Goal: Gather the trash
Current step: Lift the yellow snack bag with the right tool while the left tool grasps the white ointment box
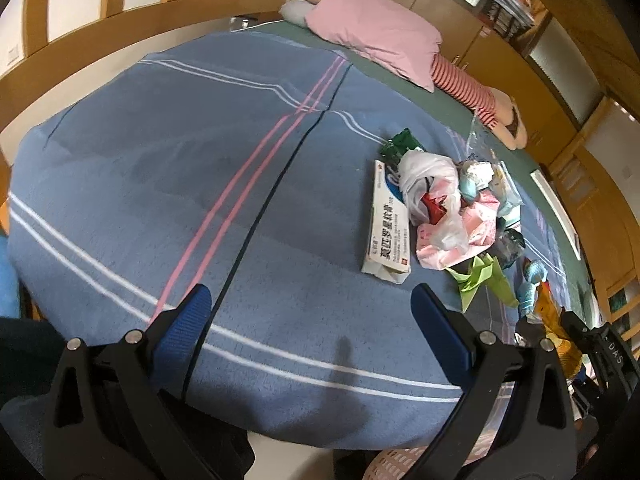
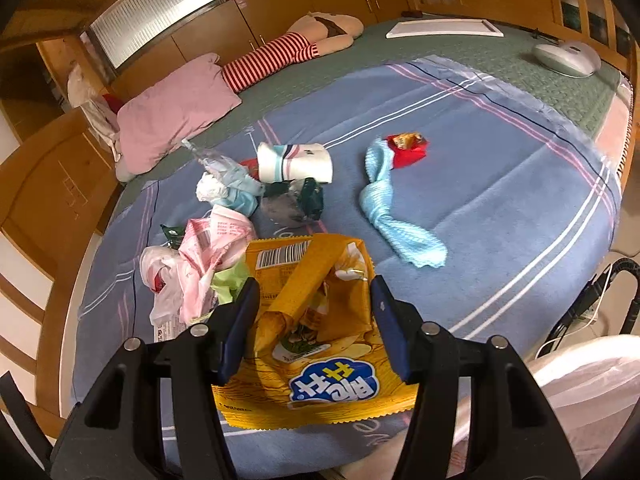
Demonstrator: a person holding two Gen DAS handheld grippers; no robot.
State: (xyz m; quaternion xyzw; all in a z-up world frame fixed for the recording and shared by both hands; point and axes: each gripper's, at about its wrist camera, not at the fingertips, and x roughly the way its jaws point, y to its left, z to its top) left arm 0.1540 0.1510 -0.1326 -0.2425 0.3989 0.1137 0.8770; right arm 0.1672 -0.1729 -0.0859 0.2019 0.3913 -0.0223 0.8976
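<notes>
My right gripper [image 2: 315, 284] is shut on a crumpled yellow snack bag [image 2: 320, 380], held just above the blue striped blanket [image 2: 500, 208]. Behind it lies a trash pile: a pink wrapper [image 2: 216, 240], a white plastic bag [image 2: 160, 276], a dark green wrapper [image 2: 312, 196] and a red wrapper [image 2: 408, 148]. My left gripper [image 1: 310, 296] hangs open over bare blanket [image 1: 160, 180], nothing between its fingers. To its right the pile shows a white medicine box [image 1: 386, 224], the plastic bag [image 1: 430, 184] and green paper [image 1: 484, 276].
A light blue cloth [image 2: 396, 216] and a rolled white sock [image 2: 294, 162] lie on the blanket. A pink pillow [image 2: 176, 112] and a striped doll [image 2: 272, 56] lie at the back. A bag-lined bin [image 2: 580, 392] stands off the bed's near right edge.
</notes>
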